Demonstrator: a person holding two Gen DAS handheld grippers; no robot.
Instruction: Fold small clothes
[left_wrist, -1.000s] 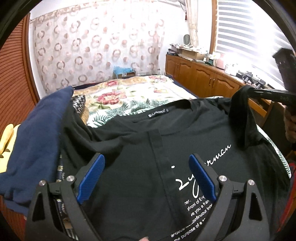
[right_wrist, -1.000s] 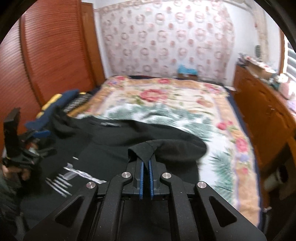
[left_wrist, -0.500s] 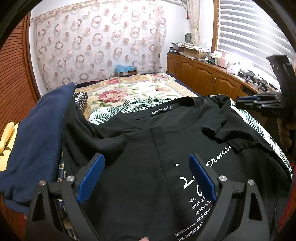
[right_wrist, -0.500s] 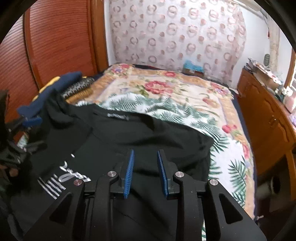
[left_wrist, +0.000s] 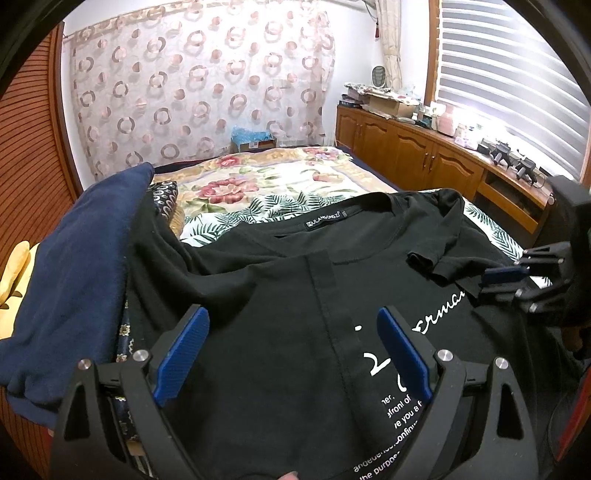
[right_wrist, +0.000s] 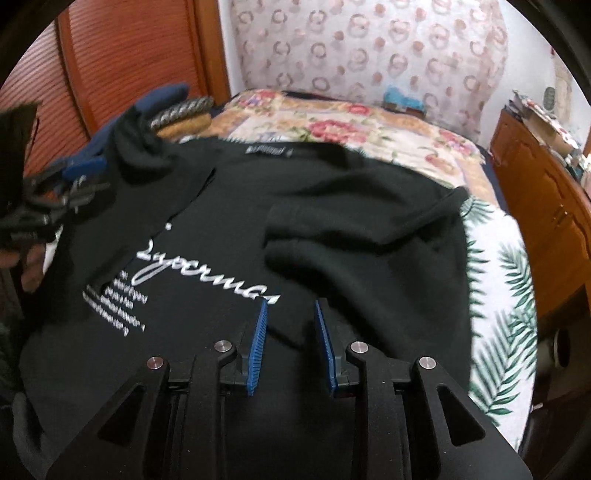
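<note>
Black T-shirt (left_wrist: 280, 332) lies spread across the near end of the bed (left_wrist: 288, 184), white lettering (right_wrist: 199, 273) face up, neck label (left_wrist: 327, 223) toward the far end; its left side is folded in over the chest, the hem of that fold running as a straight seam down the middle; its right sleeve (right_wrist: 354, 229) is laid back onto the body, a little rumpled, just above the script; the shirt's right edge rests on the palm-leaf part of the bedspread (right_wrist: 506, 295). Left gripper (left_wrist: 291, 332) hovers over the folded side with its blue pads spread wide, nothing pinched between them; right gripper (right_wrist: 290, 321) hangs low above the print, its jaws having just been opening, the pads now parted with only flat cloth below and none caught between them. A navy garment (left_wrist: 77, 280) is heaped at the shirt's left, touching its edge, with a patterned cloth (left_wrist: 166, 195) beside it; beyond the bed hang a ring-patterned curtain (left_wrist: 207, 88) and window blinds (left_wrist: 509, 88), wooden cabinets (left_wrist: 406, 155) along the right wall, slatted wooden doors (right_wrist: 122, 62) on the left.
</note>
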